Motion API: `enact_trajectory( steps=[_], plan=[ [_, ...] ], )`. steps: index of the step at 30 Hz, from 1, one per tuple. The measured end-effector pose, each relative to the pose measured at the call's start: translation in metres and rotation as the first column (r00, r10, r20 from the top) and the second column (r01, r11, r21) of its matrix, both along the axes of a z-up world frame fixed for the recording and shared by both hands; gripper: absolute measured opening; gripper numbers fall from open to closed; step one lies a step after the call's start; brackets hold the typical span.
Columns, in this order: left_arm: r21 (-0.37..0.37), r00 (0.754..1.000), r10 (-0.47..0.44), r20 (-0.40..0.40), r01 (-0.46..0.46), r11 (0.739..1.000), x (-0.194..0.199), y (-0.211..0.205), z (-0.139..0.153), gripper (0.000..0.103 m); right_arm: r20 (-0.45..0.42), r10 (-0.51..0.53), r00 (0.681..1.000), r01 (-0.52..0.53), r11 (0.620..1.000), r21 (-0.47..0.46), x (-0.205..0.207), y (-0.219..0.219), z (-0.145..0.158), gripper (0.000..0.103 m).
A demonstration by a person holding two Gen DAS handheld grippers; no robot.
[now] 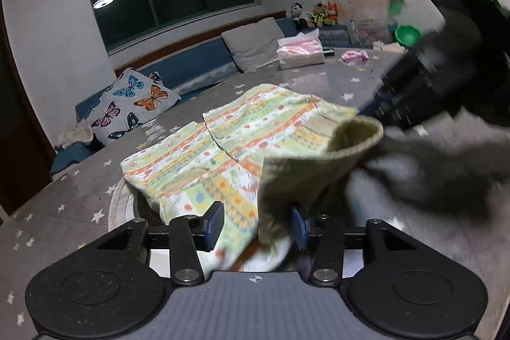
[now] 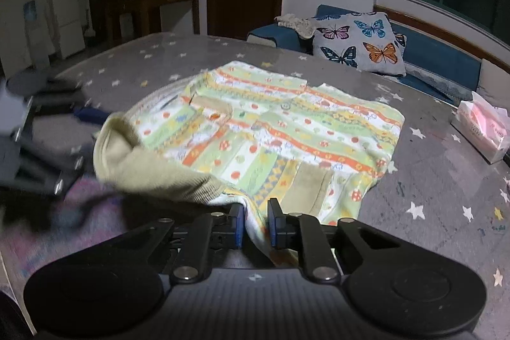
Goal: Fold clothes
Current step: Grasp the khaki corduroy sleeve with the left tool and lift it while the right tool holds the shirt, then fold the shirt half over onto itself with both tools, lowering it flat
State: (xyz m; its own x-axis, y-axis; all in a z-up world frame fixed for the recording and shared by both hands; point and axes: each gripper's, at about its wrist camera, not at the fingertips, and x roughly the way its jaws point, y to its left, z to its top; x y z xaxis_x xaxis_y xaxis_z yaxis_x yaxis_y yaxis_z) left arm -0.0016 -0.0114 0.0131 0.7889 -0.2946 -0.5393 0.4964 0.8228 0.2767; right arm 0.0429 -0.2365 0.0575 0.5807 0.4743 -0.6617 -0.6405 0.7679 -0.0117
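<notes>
A small garment (image 1: 239, 133) (image 2: 271, 123) printed in green, orange and yellow stripes lies on the grey star-patterned table (image 1: 63, 196) (image 2: 430, 196). Its khaki ribbed cuff (image 1: 350, 142) (image 2: 143, 164) is lifted and folded over. My left gripper (image 1: 256, 227) stands with its jaws well apart; a bunch of the garment's near edge hangs loosely between them. My right gripper (image 2: 256, 228) has its jaws close together, pinching a fold of the garment's hem. Each gripper shows as a dark blur in the other's view: the right one (image 1: 430, 78), the left one (image 2: 32, 133).
A tissue box (image 1: 301, 51) (image 2: 481, 126) and a pink cloth (image 1: 355, 56) sit on the far part of the table. Beyond it are a blue sofa with a butterfly pillow (image 1: 134, 107) (image 2: 360, 43), plush toys and a green bowl (image 1: 408, 35).
</notes>
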Motion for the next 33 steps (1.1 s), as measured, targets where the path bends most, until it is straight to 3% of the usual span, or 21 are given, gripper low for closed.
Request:
enact_trajectory(
  steps=[7, 10, 11, 13, 16, 22, 30, 33],
  plan=[
    [0.126, 0.999, -0.002, 0.038, -0.003, 0.992, -0.007, 0.004, -0.018, 0.055, -0.006, -0.033, 0.999, 0.033, 0.997, 0.063, 0.007, -0.001, 0.015, 0.009],
    [0.146, 0.999, 0.002, 0.053, -0.010, 0.989, -0.002, 0.008, -0.022, 0.052, -0.002, -0.041, 0.999, 0.041, 0.996, 0.073, 0.008, -0.001, 0.017, 0.008],
    [0.141, 0.999, 0.006, 0.045, -0.012, 0.990, 0.001, 0.010, -0.021, 0.036, -0.001, -0.043, 0.999, 0.043, 0.996, 0.074, 0.008, -0.001, 0.017, 0.007],
    [0.125, 1.000, 0.014, 0.027, -0.017, 0.992, 0.006, 0.014, -0.020, 0.018, -0.002, -0.045, 0.999, 0.045, 0.996, 0.075, 0.008, 0.000, 0.016, 0.007],
    [0.088, 1.000, 0.026, 0.012, -0.027, 0.996, 0.008, 0.020, -0.016, 0.006, 0.007, -0.047, 0.999, 0.046, 0.996, 0.075, 0.004, 0.001, 0.016, 0.005],
    [0.012, 0.999, 0.040, 0.032, -0.041, 0.999, -0.019, 0.029, 0.009, 0.005, 0.042, -0.033, 0.999, 0.029, 0.995, 0.097, -0.017, -0.006, 0.031, 0.004],
    [-0.096, 0.999, 0.027, 0.044, -0.023, 0.995, -0.091, 0.039, 0.062, 0.005, 0.075, 0.022, 0.997, -0.033, 0.990, 0.137, -0.090, -0.027, 0.068, 0.004],
    [-0.114, 0.998, 0.036, 0.057, -0.029, 0.993, -0.095, 0.040, 0.073, 0.005, 0.081, 0.027, 0.996, -0.039, 0.988, 0.150, -0.102, -0.031, 0.078, 0.004]
  ],
)
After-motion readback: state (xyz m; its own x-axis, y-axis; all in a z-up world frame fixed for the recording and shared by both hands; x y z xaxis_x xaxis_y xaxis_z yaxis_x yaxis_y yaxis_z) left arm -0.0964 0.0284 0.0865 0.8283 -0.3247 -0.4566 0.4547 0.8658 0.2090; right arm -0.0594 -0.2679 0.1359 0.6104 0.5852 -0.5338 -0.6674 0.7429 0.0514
